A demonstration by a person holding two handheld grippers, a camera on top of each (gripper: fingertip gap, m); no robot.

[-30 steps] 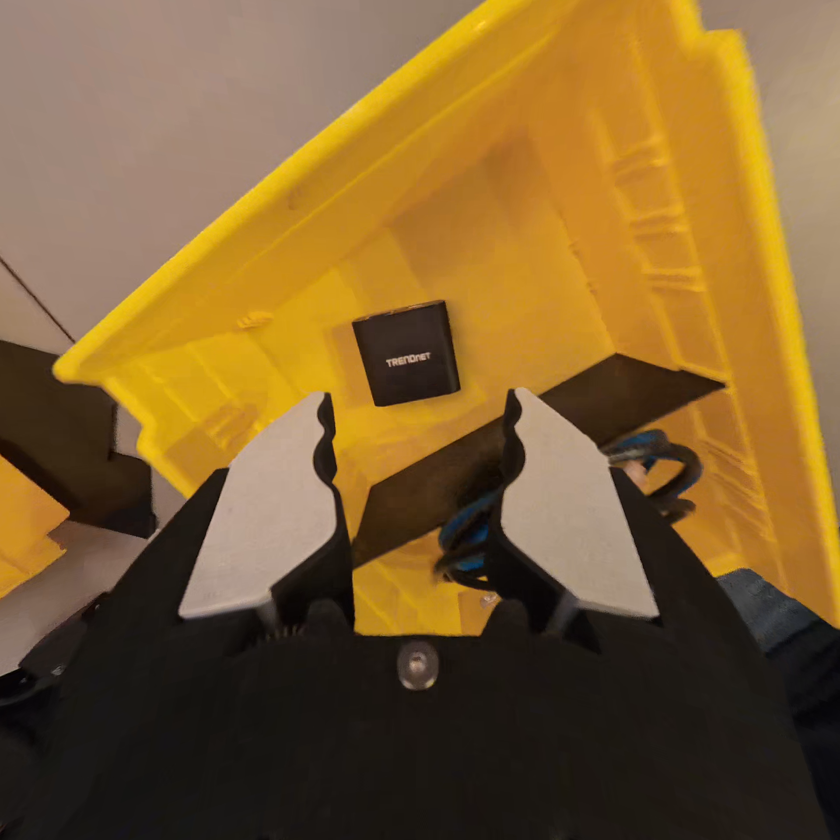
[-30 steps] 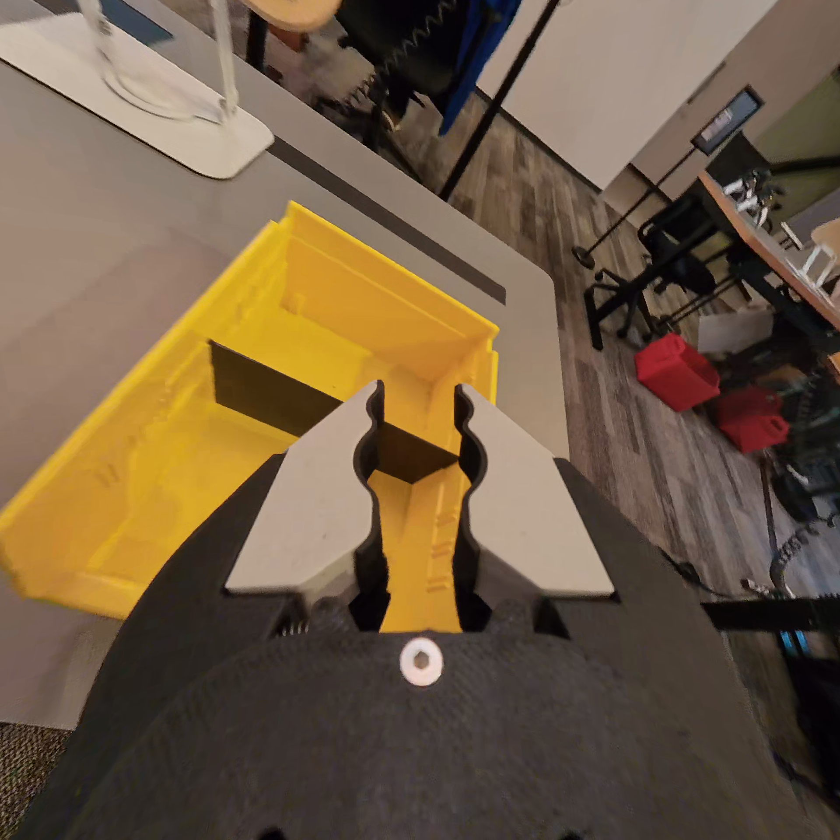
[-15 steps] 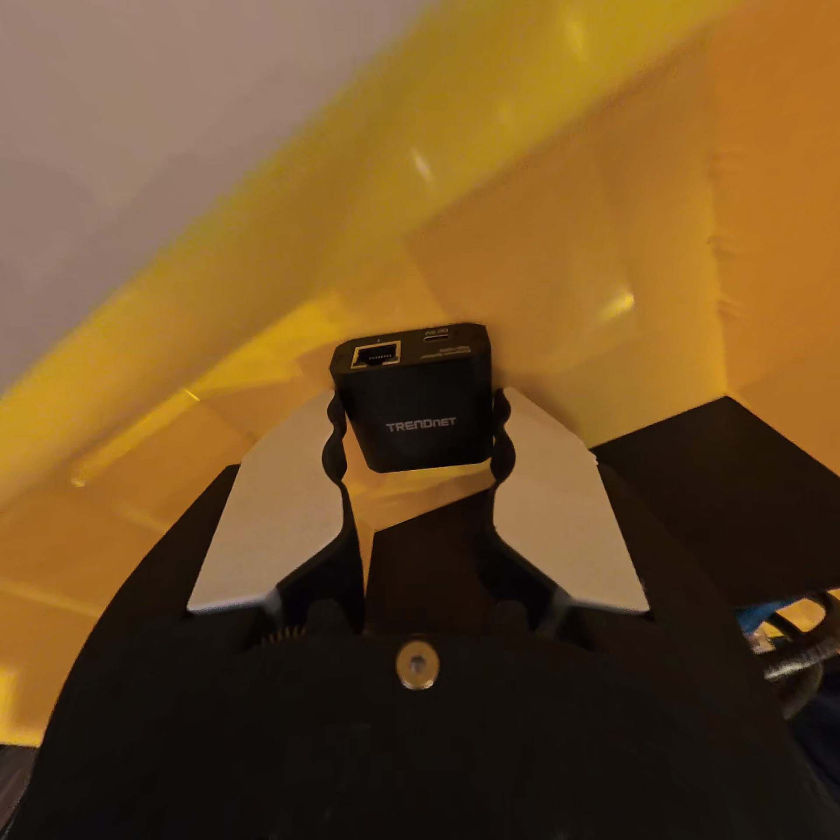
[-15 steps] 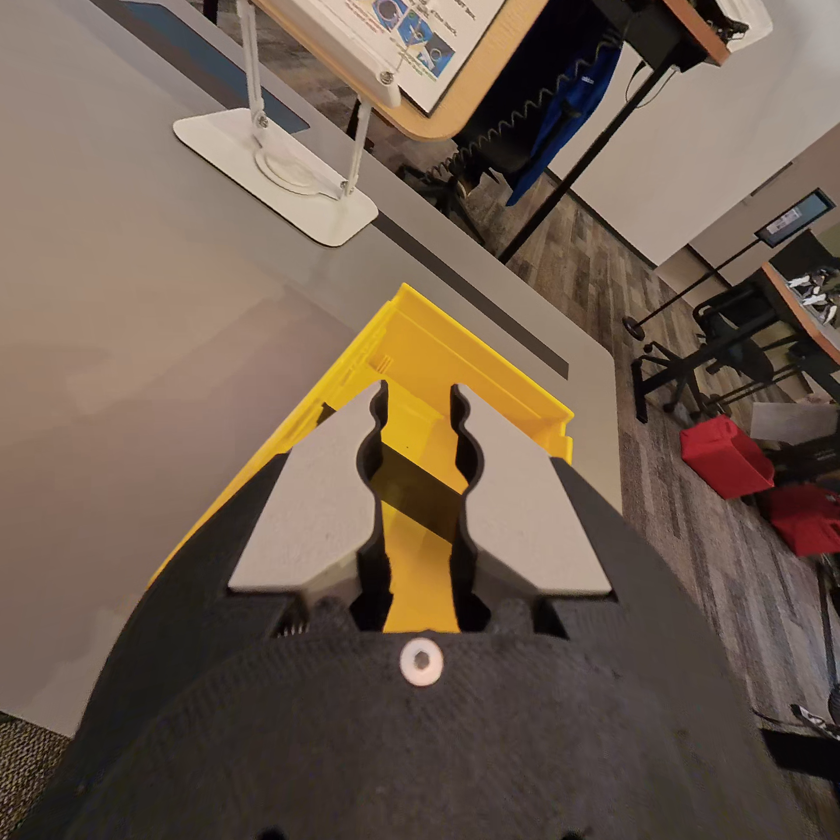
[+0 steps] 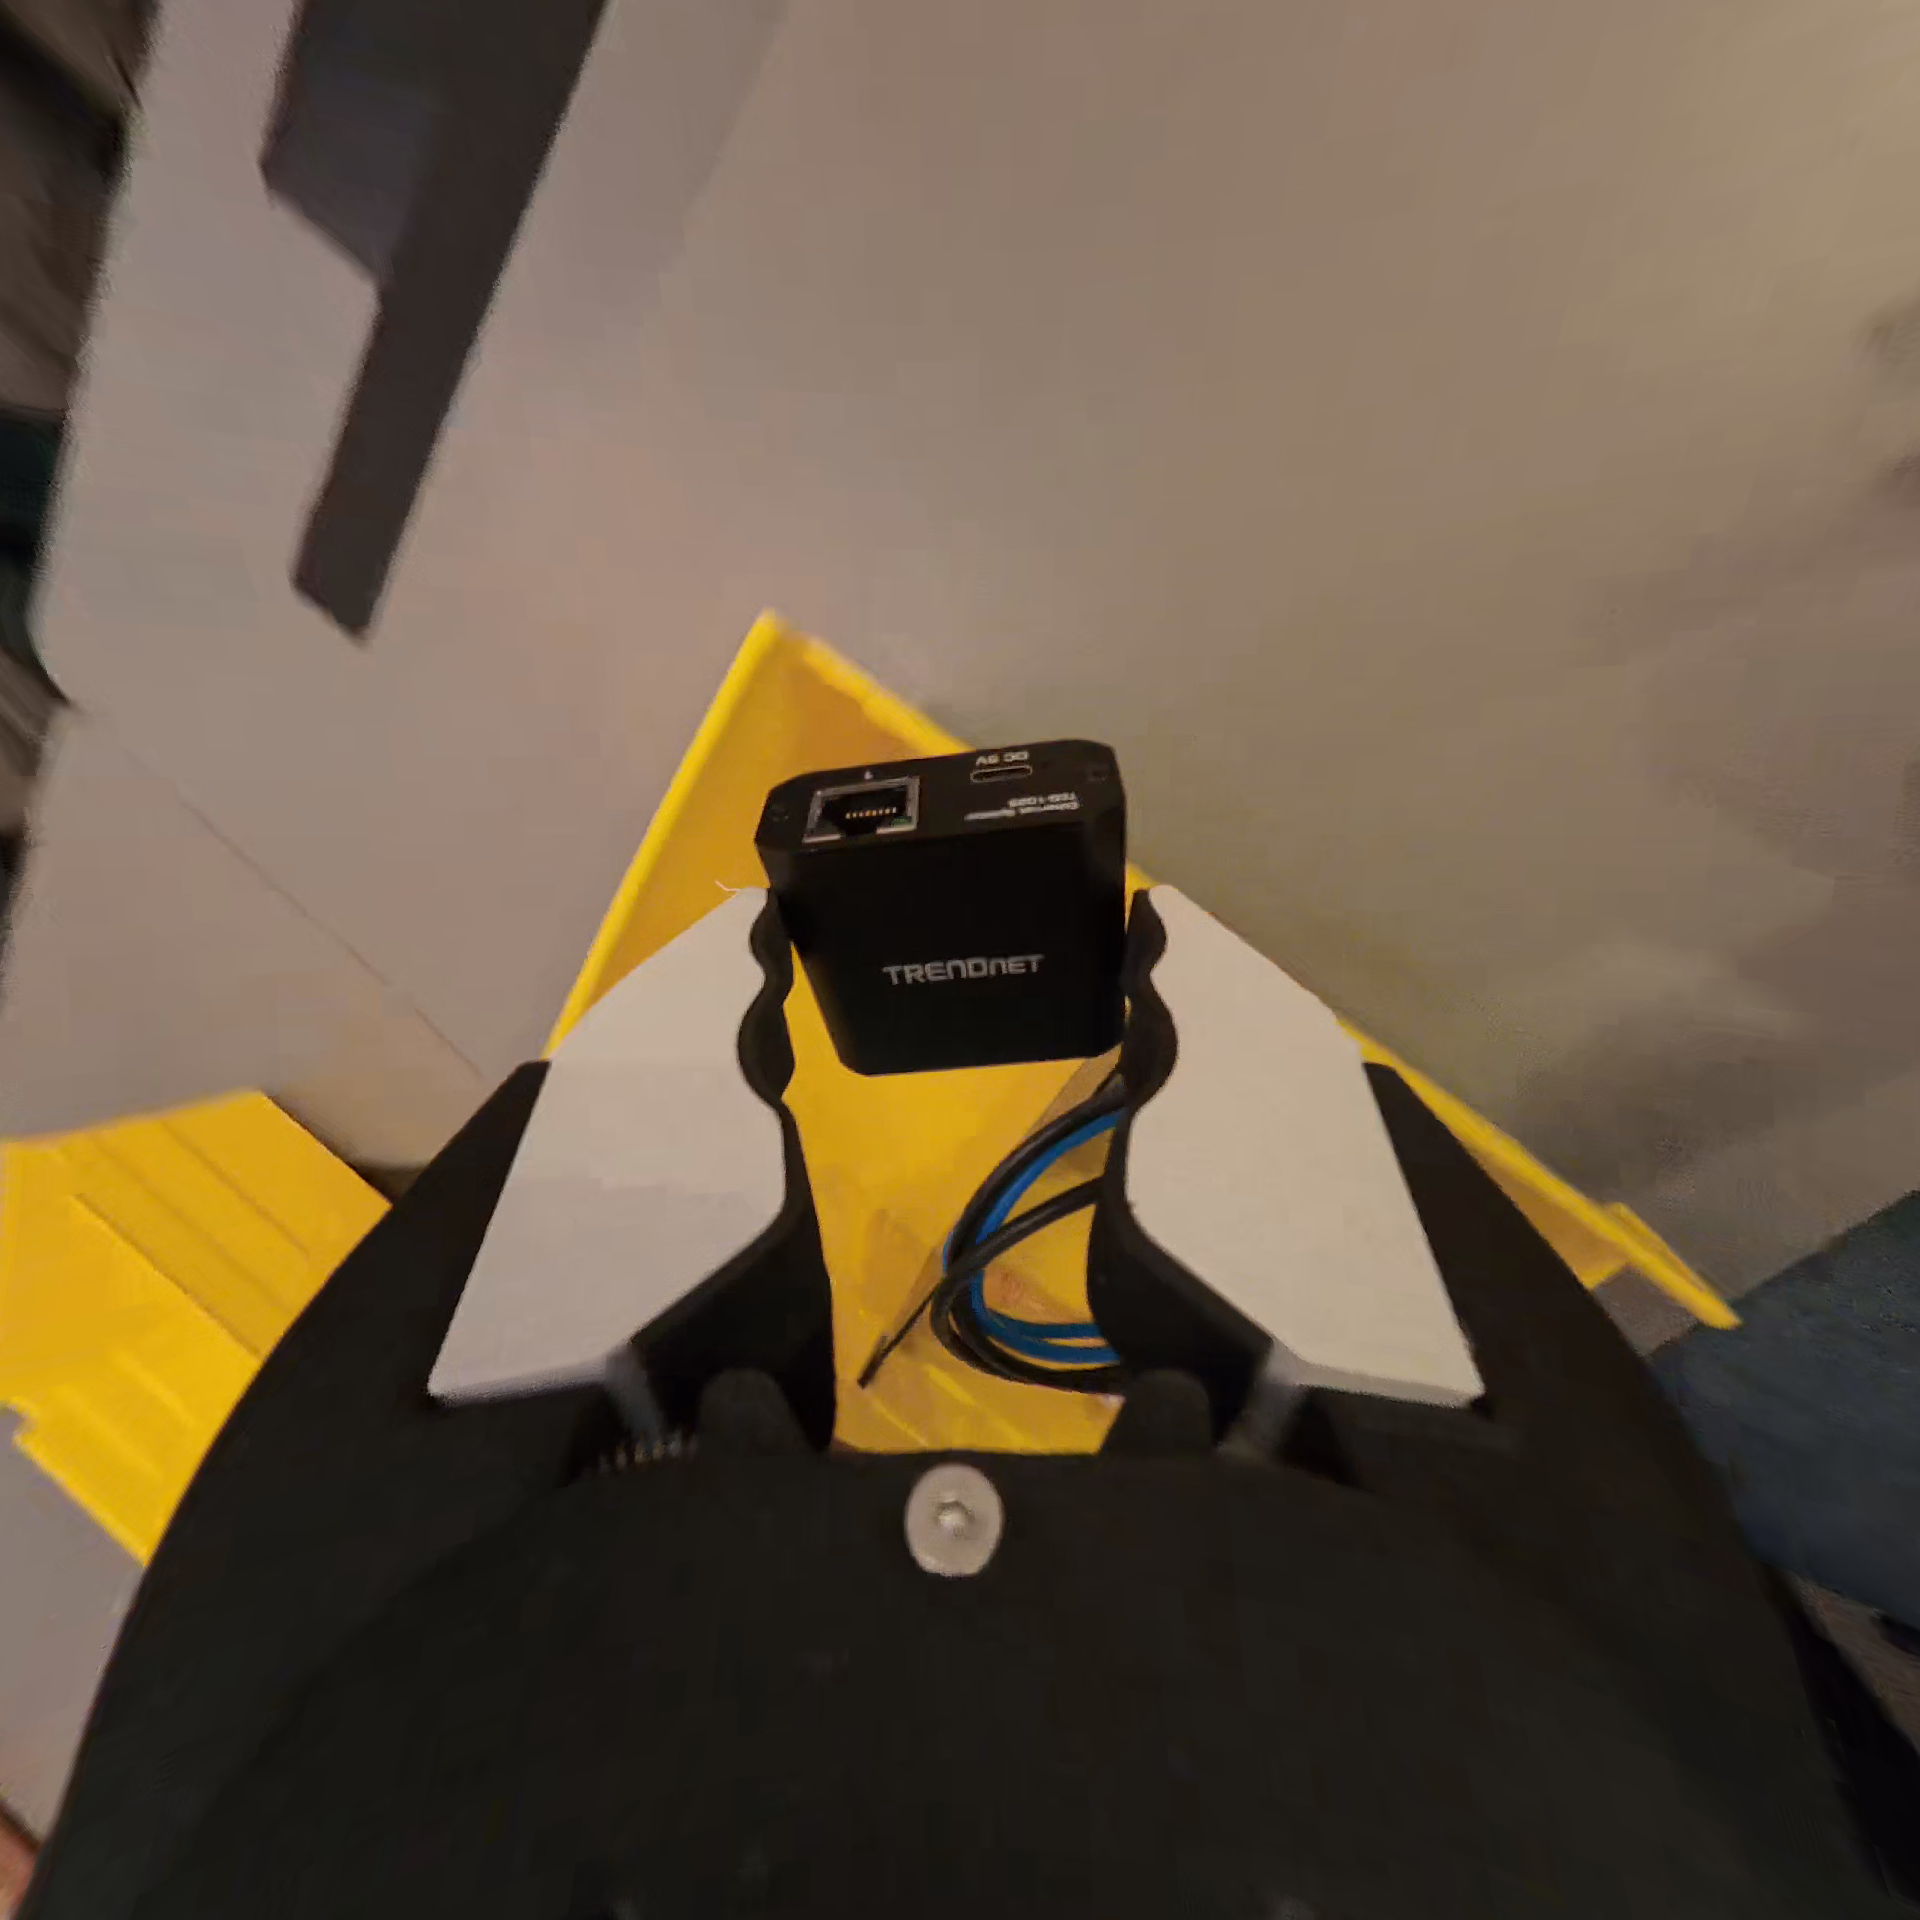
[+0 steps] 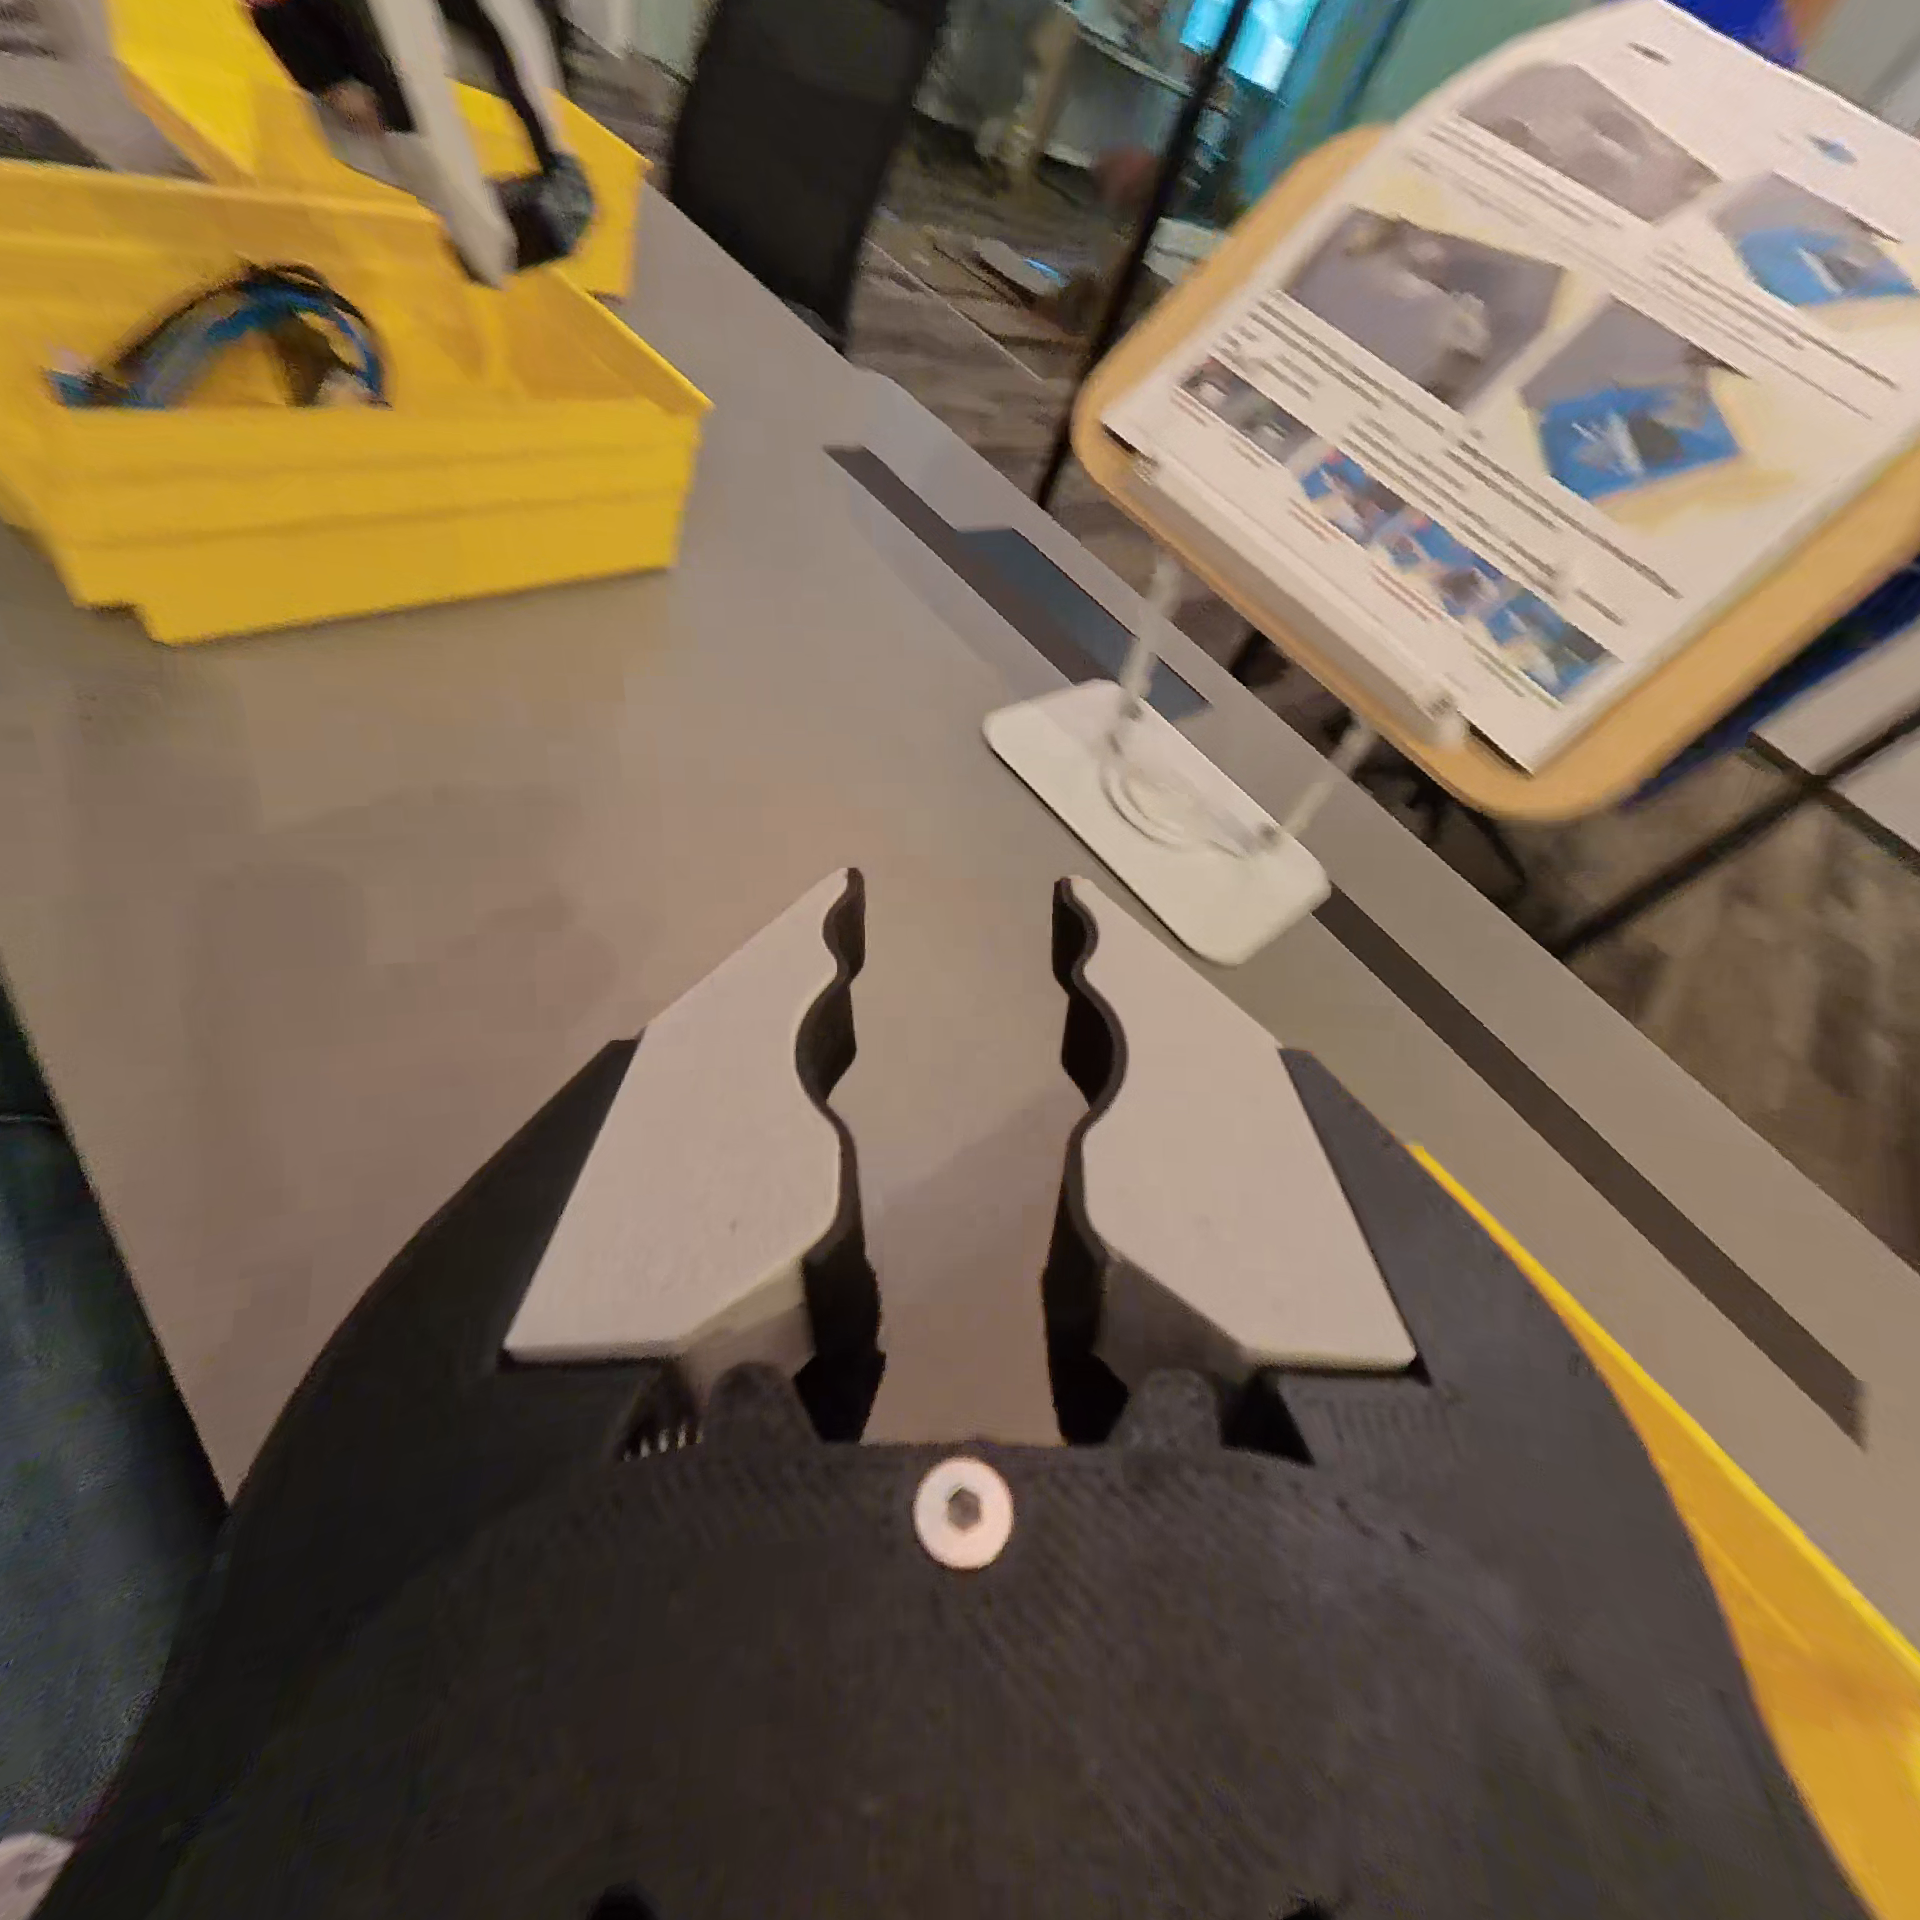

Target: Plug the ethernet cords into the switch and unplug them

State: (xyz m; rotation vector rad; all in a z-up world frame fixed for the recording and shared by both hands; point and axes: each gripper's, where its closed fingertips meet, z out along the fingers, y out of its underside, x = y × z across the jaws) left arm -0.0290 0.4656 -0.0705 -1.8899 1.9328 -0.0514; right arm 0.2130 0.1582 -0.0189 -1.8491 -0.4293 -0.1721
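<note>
My left gripper point(image 5: 948, 902) is shut on a small black switch point(image 5: 951, 966) and holds it by its sides above a yellow bin point(image 5: 707, 831). The switch's end with one empty ethernet port faces away from me. A coil of blue and black ethernet cords point(image 5: 997, 1278) lies in the bin below, behind a black divider. My right gripper point(image 6: 956, 894) is open and empty over the grey table point(image 6: 520, 831). In the right wrist view the same bin point(image 6: 364, 520) with the cords point(image 6: 239, 332) sits at the far left, with the left gripper's grey finger point(image 6: 457, 156) above it.
A second yellow bin point(image 5: 135, 1299) lies to the left, and a yellow bin edge point(image 6: 1766, 1558) shows by my right gripper. A document stand point(image 6: 1507, 416) on a white base point(image 6: 1153, 821) stands at the table's far edge by a dark strip point(image 6: 1455, 1039). Chairs and floor lie beyond. Some 40 cm of space lies between my two pairs of fingers.
My left gripper went down into the bin, shut on the switch and lifted it out. My right gripper swung away from its bin to over the bare table, still open.
</note>
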